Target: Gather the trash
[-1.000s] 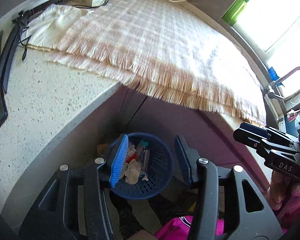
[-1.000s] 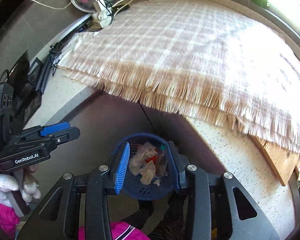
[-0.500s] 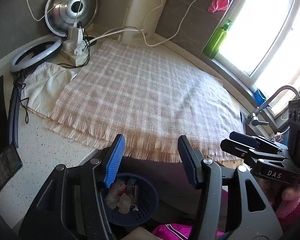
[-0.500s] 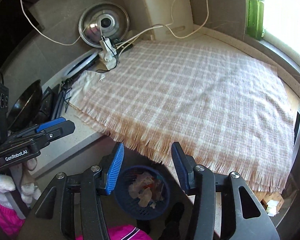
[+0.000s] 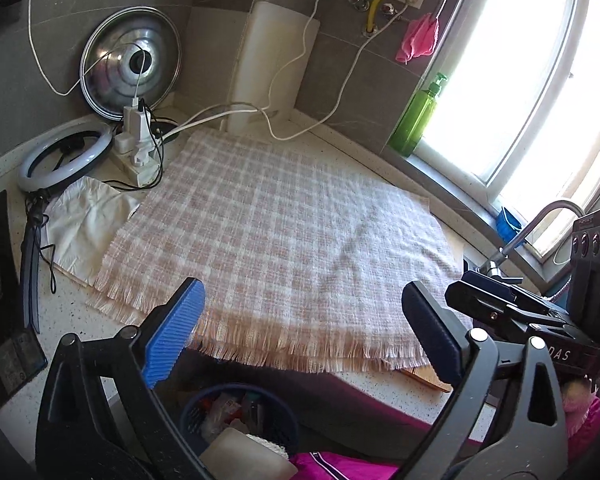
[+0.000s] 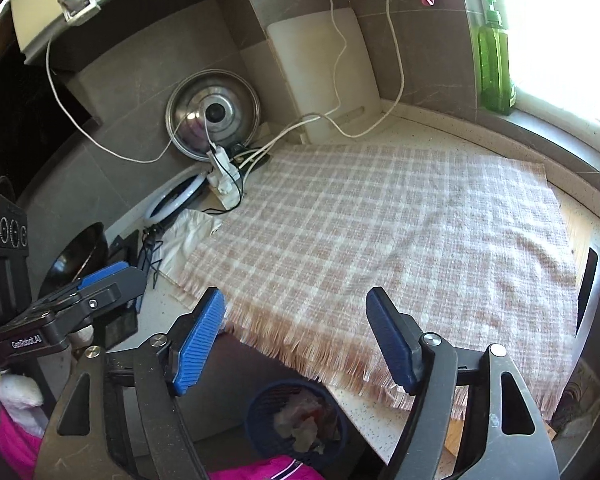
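A blue mesh trash basket (image 6: 260, 404) stands on the floor below the counter edge, with crumpled wrappers and paper (image 6: 304, 420) in it. It also shows in the left wrist view (image 5: 196, 412). My left gripper (image 5: 300, 336) is open and empty, held above the counter's front edge. My right gripper (image 6: 296, 340) is open and empty, also above the front edge. The right gripper shows at the right of the left wrist view (image 5: 540, 316); the left gripper shows at the left of the right wrist view (image 6: 72, 304).
A pink-and-white plaid cloth (image 5: 284, 236) covers the speckled counter (image 5: 72, 312). At the back stand a pot lid (image 5: 130, 62), a power strip with cables (image 5: 138, 152), a ring light (image 5: 60, 158), a white board (image 5: 272, 68) and a green bottle (image 5: 418, 116). A faucet (image 5: 540, 220) is at the right.
Both grippers have risen from low over the basket to above the counter edge and tilted up. The basket has dropped to the bottom of both views. Both stayed open.
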